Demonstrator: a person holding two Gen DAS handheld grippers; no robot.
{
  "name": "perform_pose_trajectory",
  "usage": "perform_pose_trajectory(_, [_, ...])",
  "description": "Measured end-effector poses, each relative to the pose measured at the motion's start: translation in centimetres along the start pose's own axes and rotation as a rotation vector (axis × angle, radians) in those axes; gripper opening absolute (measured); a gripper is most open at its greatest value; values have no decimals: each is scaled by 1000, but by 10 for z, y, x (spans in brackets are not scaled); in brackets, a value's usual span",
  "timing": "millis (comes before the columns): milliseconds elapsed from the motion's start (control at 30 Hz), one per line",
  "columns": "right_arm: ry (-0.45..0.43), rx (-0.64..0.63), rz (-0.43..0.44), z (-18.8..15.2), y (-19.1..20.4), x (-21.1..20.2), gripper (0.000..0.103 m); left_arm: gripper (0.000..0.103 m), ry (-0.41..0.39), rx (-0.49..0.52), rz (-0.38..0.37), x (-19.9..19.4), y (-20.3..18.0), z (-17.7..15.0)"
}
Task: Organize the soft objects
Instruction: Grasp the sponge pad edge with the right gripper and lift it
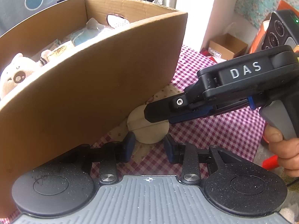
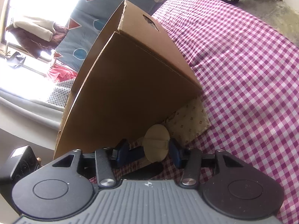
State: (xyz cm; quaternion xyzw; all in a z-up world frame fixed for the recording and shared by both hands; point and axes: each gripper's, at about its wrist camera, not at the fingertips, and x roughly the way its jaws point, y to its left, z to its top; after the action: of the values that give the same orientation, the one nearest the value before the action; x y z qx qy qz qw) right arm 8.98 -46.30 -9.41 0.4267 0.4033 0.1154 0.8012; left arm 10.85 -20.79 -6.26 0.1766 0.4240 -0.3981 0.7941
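A round beige cushion (image 1: pixel 149 132) joined to a beige floral cloth (image 2: pixel 186 123) lies on the checked tablecloth at the foot of a big cardboard box (image 1: pixel 93 93). In the left wrist view my left gripper (image 1: pixel 149 145) has both blue pads pressed against the cushion's lower sides. My right gripper (image 1: pixel 150 114) reaches in from the right, its black finger lying over the cushion's top. In the right wrist view the cushion (image 2: pixel 156 140) sits between the right gripper's (image 2: pixel 148 152) fingers: the right pad is at its edge and the left pad stands apart. A white bear plush (image 1: pixel 16 74) and other soft toys lie in the box.
The pink-and-white checked tablecloth (image 2: pixel 243 74) stretches away right of the box (image 2: pixel 130 93). A person's hand (image 1: pixel 284 149) holds the right gripper's grey handle. A small cardboard box (image 1: pixel 228 45) and a black device with lenses (image 1: pixel 278 31) stand beyond the table edge.
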Motion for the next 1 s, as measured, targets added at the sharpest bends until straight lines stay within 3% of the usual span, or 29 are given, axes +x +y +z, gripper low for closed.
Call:
perform_pose_trajectory(300, [-19,40,133,-2,-7,-9,52,36,16,-1,19,2,-3,5])
perform_pose_trajectory(700, [-26,99,113,-2,-27,-5,50,34,11,-93,-6,4,10,7])
perform_pose_trajectory(833, [-16,91,95,-1,-26,3,44,34,8,-89,-5,5,10,7])
perform_pose_trajectory(1000, [-5,21,38,1,-12,16,22,34,3,-81,-4,4,9,6])
